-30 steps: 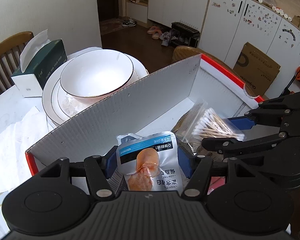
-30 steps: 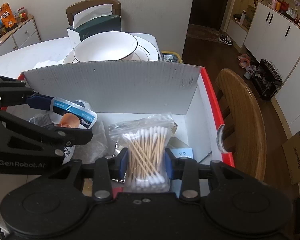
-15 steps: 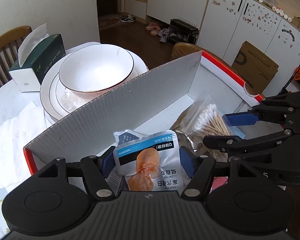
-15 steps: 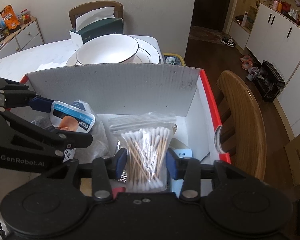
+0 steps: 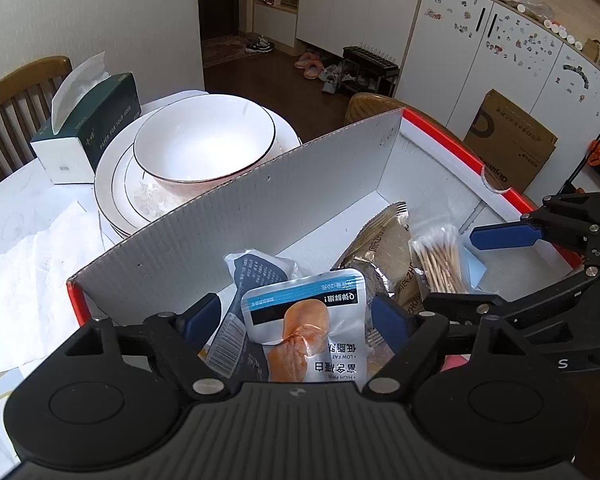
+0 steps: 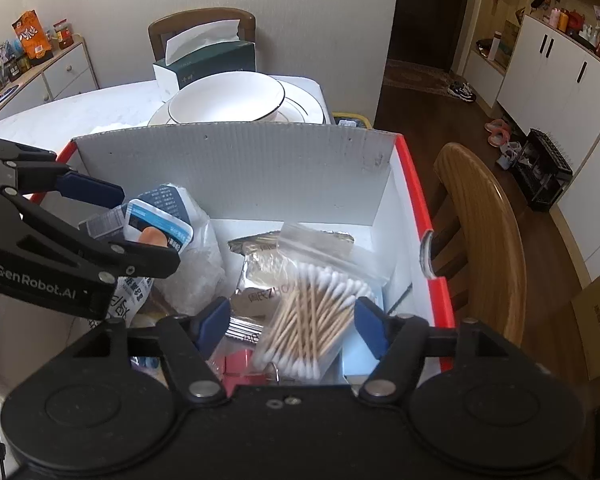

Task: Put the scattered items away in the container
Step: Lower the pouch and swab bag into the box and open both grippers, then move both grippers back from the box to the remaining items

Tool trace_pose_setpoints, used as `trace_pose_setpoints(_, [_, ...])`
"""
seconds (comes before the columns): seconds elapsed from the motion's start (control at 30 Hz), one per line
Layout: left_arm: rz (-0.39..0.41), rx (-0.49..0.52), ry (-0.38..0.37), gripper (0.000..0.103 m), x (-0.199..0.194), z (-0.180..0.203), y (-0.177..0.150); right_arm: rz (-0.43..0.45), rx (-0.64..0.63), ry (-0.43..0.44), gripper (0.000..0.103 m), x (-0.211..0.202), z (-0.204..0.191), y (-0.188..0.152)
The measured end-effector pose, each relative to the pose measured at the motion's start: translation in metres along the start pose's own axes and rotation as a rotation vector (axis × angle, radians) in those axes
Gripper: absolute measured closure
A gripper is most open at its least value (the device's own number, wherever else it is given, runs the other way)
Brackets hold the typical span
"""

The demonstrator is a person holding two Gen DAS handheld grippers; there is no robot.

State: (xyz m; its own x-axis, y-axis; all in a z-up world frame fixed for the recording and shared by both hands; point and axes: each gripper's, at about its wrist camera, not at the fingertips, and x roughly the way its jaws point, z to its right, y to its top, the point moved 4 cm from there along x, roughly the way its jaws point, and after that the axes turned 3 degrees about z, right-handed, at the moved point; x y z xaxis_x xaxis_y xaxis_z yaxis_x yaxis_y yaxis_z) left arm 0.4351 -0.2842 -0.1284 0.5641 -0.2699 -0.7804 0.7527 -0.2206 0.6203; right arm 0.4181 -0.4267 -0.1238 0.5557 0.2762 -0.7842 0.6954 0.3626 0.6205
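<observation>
Left gripper [image 5: 296,314] is opening, pads clear of the pouch [image 5: 306,332] lying lengthwise between them in the box [image 5: 236,216]; my right gripper [image 6: 290,322] is opening over the swabs [image 6: 312,320], tilted inside.

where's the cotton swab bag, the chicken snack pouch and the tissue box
cotton swab bag [image 6: 308,320], right wrist view, on the bundle of wooden sticks
chicken snack pouch [image 5: 306,322], left wrist view, on the printed meat picture
tissue box [image 5: 100,130], left wrist view, on its dark green side
</observation>
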Motion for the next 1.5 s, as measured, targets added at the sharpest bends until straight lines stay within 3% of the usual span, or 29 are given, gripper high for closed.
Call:
trace_pose_setpoints(0.5, [0.075, 0.006, -0.056, 0.018, -0.037, 0.01, -0.001, 0.037, 0.011, 0.011, 0.03, -0.031, 0.001, -0.007])
trace_pose_setpoints(0.8, [0.12, -0.017, -0.079, 0.013, -0.064, 0.006, -0.006, 0.073, 0.036, 0.03, 0.023, -0.05, -0.006, -0.006])
trace_pose_setpoints(0.93, [0.141, -0.018, -0.094, 0.003, -0.077, 0.004, -0.01, 0.096, -0.004, 0.027, 0.014, -0.061, -0.018, -0.007])
trace_pose_setpoints(1.27, [0.198, 0.014, -0.112, 0.003, -0.116, -0.003, -0.028, 0.151, -0.024, 0.041, 0.002, -0.088, -0.048, -0.008])
trace_pose_setpoints(1.5, [0.219, 0.013, -0.125, 0.003, -0.142, -0.017, -0.049, 0.174, 0.0, 0.049, 0.001, -0.104, -0.071, -0.013])
